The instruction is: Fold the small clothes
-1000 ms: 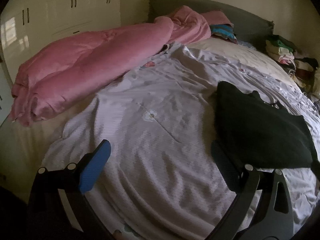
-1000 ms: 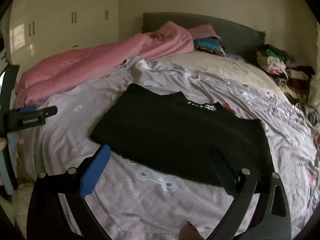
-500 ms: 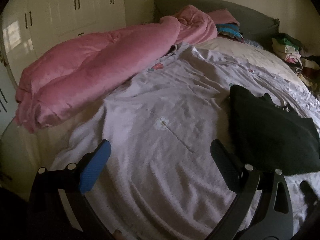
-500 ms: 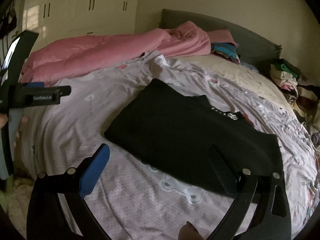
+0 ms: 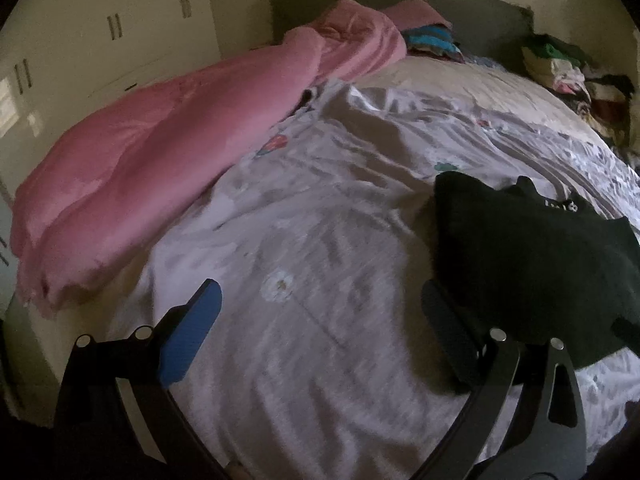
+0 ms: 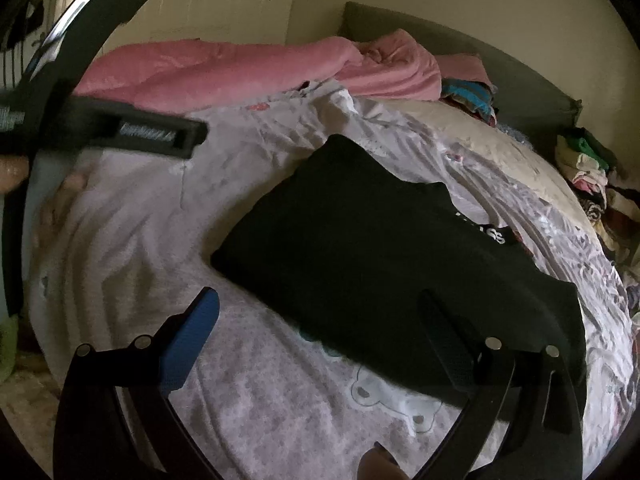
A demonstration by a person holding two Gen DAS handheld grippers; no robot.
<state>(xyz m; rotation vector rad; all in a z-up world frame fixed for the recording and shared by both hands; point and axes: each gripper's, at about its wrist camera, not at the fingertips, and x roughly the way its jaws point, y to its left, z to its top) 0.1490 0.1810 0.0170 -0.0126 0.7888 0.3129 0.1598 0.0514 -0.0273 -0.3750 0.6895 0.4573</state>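
Both tongs (image 5: 316, 328) (image 6: 316, 332) gape empty above a folded rectangular black knit garment (image 6: 384, 256) on the wrinkled bedsheet (image 5: 304, 360)

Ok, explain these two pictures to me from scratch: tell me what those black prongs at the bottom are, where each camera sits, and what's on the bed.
There is no robot. A person holds a two-finger gripper in each hand, and a fisheye camera on each looks forward along its fingers. One picture comes from the left gripper, the other from the right gripper; the prongs are their blue-padded fingers. Both are open and hold nothing. A folded black garment with white lettering lies flat on the pale patterned bedsheet. A bunched pink quilt runs along the far side, and a pile of mixed clothes sits near the grey headboard.
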